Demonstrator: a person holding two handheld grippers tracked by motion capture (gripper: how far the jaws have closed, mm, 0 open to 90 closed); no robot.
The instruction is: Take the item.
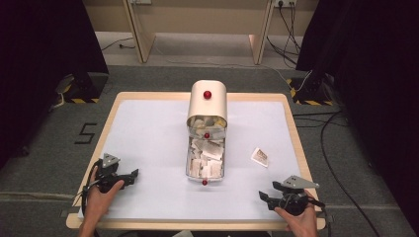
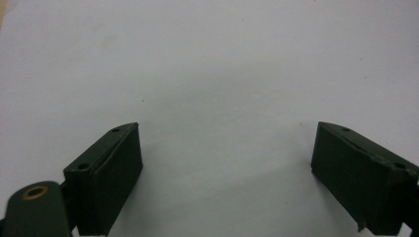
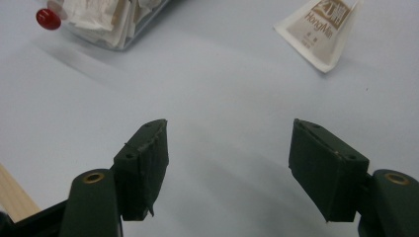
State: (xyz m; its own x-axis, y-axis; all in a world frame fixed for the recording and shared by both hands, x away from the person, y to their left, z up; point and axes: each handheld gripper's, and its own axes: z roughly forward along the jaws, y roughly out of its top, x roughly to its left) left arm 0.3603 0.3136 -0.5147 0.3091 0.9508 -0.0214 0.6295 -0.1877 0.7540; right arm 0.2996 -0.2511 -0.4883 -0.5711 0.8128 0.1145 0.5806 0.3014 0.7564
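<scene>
A beige roll-top box with a red knob stands at the table's middle. Its clear drawer is pulled out toward me, packed with several white sachets, and ends in a red knob. One loose sachet lies flat on the white mat, right of the drawer. My right gripper rests near the front right corner, open, nothing between its jaws. My left gripper sits at the front left, open over bare mat.
The white mat covers a wood-edged table. Black curtains flank the scene, and cables trail on the grey floor at the right. A wooden frame stands beyond the table.
</scene>
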